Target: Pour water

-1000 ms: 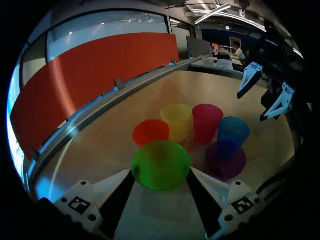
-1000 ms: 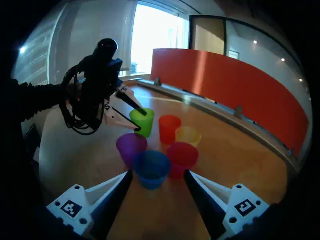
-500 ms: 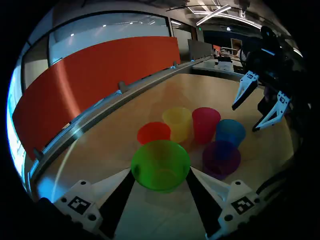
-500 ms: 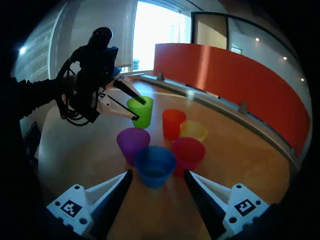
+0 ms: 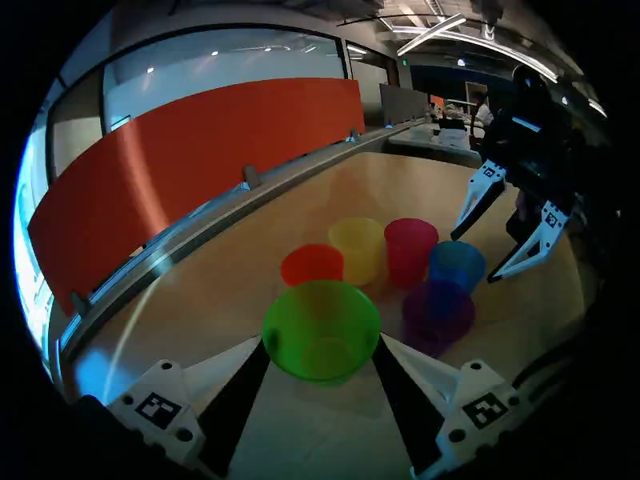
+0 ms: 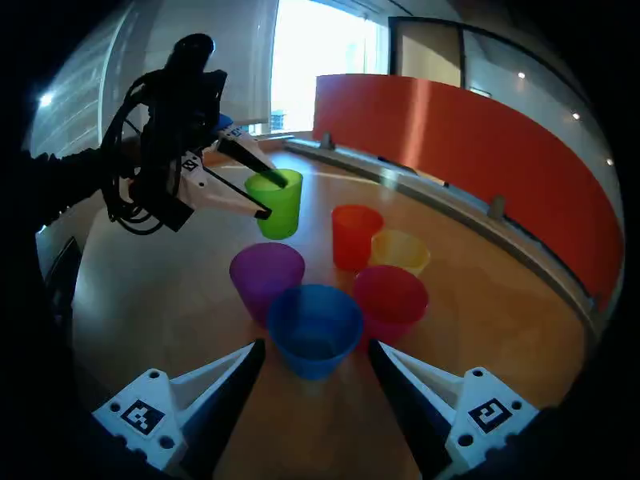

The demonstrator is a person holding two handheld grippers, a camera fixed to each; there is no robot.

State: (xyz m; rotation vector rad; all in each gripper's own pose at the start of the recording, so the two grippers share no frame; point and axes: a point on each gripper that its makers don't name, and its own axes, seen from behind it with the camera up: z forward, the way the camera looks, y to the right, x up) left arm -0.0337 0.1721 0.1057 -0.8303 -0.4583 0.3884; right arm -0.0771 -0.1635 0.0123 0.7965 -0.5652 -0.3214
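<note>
Left gripper point(image 5: 320, 346) pinches the upright green cup point(image 5: 322, 328) (nothing poured yet, I judge); right gripper point(image 6: 314, 346) stands spread about the blue cup point(image 6: 314, 324), ungrasped.

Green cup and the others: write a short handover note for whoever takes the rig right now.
Left tongs: shut on the green cup, held upright.
Right tongs: open, blue cup just ahead of them, ungripped.
Purple cup, red cup, orange cup, yellow cup: clustered by the blue cup on the table.
Done: green cup grasped. Left: the pour itself; which cup holds water I cannot tell.
</note>
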